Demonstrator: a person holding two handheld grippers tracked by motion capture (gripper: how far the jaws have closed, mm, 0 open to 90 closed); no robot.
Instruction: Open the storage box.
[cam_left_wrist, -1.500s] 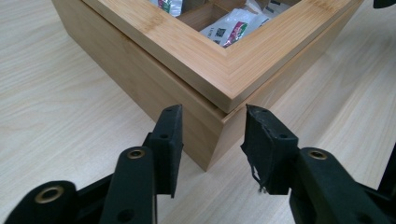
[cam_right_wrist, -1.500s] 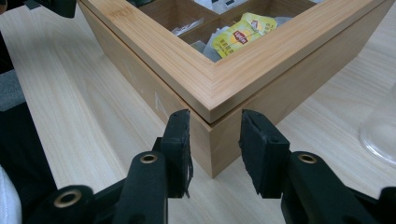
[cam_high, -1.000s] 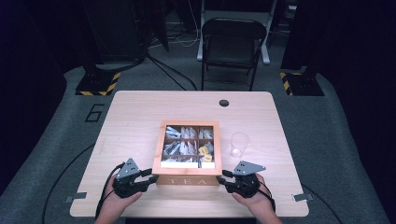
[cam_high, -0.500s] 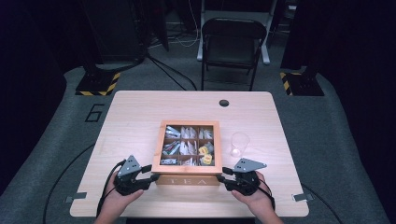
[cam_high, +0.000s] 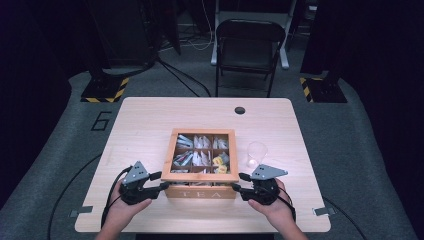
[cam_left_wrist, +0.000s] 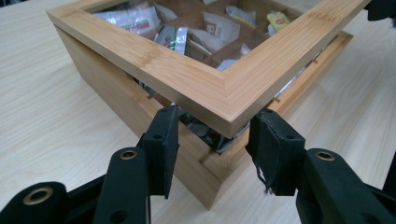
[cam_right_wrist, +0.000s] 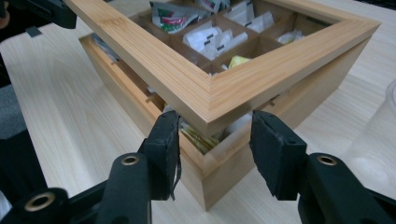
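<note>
Your left gripper (cam_high: 161, 181) sits at the near left corner of the wooden tea box (cam_high: 202, 191), jaws spread and just widened, the raised lid (cam_left_wrist: 219, 88) corner between them, pads not pressing. Your right gripper (cam_high: 237, 181) mirrors it at the near right corner, jaws likewise just opened apart around the lid corner. Beyond, the box rests mid-bench (cam_high: 150, 120), tea bags (cam_high: 200, 156) inside, a clear cup (cam_high: 256, 154) just beside its right.
</note>
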